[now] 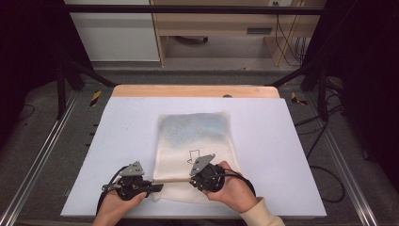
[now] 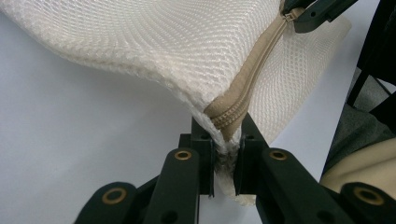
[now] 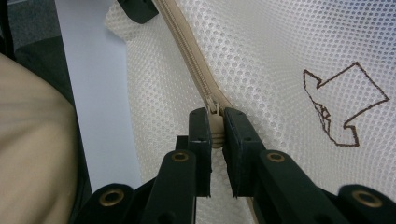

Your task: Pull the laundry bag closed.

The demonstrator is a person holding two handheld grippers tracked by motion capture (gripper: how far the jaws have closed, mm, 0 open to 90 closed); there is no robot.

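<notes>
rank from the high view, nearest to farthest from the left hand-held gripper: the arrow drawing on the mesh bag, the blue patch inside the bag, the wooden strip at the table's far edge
1. Arrow drawing, on the mesh bag, up and right of the left hand-held gripper.
2. Blue patch, in the bag's far half.
3. Wooden strip, along the table's far edge.

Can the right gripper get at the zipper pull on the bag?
Yes, it looks so. The right gripper already has its fingers shut on the zipper pull of the mesh bag, with nothing between them. The left gripper pinches the bag's corner.
</notes>
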